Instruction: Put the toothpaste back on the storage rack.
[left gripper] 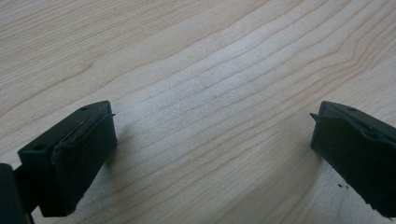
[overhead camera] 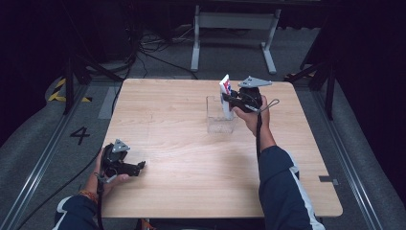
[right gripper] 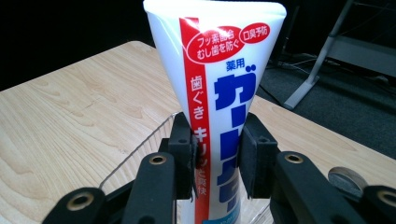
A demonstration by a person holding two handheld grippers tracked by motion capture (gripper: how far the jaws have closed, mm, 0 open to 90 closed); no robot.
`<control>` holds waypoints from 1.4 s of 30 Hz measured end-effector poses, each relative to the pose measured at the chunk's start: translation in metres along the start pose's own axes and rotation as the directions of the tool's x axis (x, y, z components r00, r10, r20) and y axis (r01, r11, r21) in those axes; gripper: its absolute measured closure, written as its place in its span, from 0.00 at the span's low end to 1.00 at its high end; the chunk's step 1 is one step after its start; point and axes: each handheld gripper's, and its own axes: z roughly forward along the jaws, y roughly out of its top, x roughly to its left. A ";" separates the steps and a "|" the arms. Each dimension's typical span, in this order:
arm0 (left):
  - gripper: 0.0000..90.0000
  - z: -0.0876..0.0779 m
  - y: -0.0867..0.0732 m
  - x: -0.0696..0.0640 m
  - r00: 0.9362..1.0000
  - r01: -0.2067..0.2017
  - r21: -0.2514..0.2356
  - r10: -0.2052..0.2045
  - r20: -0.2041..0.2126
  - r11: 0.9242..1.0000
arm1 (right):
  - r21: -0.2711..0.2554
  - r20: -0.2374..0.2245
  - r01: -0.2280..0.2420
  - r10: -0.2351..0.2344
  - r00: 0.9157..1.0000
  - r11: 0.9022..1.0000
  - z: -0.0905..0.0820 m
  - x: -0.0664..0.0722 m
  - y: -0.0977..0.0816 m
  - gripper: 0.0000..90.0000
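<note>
Left gripper point(overhead camera: 140, 166): low at the near left of the table point(overhead camera: 182, 158), jaws spread wide with bare wood between them.
Right gripper point(right gripper: 217, 156): raised over the far right part of the table, jaws clamped on a toothpaste tube point(right gripper: 219, 107).
Toothpaste tube: white with red and blue print, upright, flat crimped end on top, lower end inside a clear box point(overhead camera: 219, 125).
Clear box: stands on the far half of the table.

Dark navy sleeves with white stripes, black left gripper point(overhead camera: 140, 166), black right gripper point(overhead camera: 225, 98) with grey triangular plate, trailing black cables
</note>
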 end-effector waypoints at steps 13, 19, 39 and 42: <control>0.01 0.000 0.000 0.000 1.000 0.001 0.001 -0.001 0.001 1.000 | 0.015 -0.004 -0.007 0.007 1.000 1.000 0.005 -0.004 -0.014 0.78; 0.01 0.000 0.000 0.000 1.000 0.001 0.001 -0.001 0.001 1.000 | 0.021 -0.010 -0.008 0.008 1.000 1.000 0.007 -0.004 -0.021 0.78; 0.01 0.000 0.000 0.000 1.000 -0.002 -0.002 0.002 -0.002 1.000 | 0.061 -0.028 0.000 0.001 1.000 0.998 0.010 -0.002 -0.041 0.77; 0.01 0.000 0.000 0.000 1.000 -0.001 -0.001 0.001 -0.002 1.000 | 0.067 -0.029 0.001 0.001 1.000 0.998 0.010 -0.002 -0.042 0.77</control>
